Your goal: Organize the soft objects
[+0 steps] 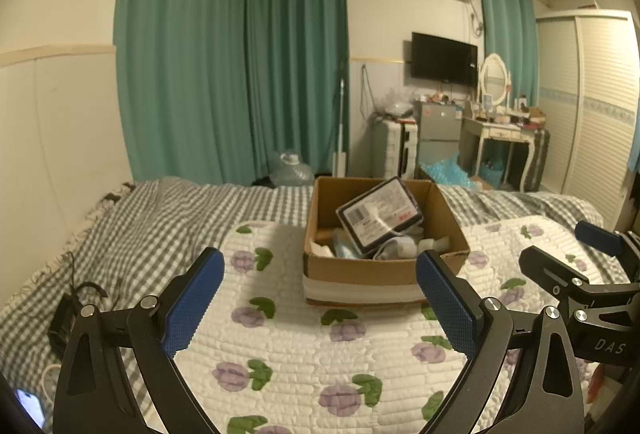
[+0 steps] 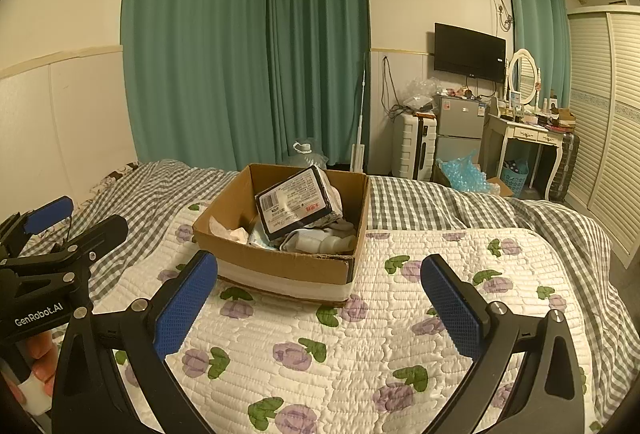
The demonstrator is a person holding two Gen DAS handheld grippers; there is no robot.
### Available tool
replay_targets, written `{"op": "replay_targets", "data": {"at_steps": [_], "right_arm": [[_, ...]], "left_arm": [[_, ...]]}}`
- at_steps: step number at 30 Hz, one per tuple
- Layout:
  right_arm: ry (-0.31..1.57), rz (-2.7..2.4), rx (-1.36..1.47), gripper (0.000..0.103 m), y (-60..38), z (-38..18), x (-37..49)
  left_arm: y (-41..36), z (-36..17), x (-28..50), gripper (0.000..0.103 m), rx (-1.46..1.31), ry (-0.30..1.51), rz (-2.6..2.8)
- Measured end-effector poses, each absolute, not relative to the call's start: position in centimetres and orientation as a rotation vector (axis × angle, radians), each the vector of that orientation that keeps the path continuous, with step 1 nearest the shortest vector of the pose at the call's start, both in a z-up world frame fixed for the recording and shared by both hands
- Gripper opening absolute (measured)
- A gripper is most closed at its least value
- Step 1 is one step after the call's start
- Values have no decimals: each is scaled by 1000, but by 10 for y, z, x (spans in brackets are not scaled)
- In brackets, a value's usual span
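Note:
An open cardboard box [image 1: 360, 270] [image 2: 280, 266] stands on a white quilt with purple flowers [image 1: 304, 346] [image 2: 360, 346]. In it lie a black soft pack with a barcode label [image 1: 380, 218] [image 2: 296, 207], white tissue and pale cloth items [image 2: 320, 240]. My left gripper [image 1: 320, 298] is open and empty, held above the quilt just short of the box. My right gripper [image 2: 320, 304] is open and empty, also short of the box. Each gripper shows in the other's view: the right [image 1: 576, 254] and the left [image 2: 76, 226].
The quilt lies on a grey checked bedsheet [image 1: 120, 234] [image 2: 500, 209]. A phone and a black device with cables [image 1: 64, 318] lie at the bed's left edge. Beyond the bed are green curtains [image 1: 224, 65], a suitcase, a small fridge [image 2: 460, 129], a dressing table and a wardrobe.

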State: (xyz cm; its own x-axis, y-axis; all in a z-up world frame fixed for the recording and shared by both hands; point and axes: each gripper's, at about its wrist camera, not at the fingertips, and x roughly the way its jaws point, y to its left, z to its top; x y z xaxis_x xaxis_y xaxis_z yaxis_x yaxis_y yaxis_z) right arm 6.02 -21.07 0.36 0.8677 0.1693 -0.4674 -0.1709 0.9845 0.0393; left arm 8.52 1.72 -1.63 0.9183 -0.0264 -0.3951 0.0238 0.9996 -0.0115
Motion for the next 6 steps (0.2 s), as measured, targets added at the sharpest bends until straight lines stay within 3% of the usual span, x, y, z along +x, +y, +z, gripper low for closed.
{"op": "replay_targets", "data": {"at_steps": [6], "right_arm": [[489, 178, -2, 102, -211, 4, 60]], "left_arm": [[21, -18, 85, 98, -8, 399, -22]]}}
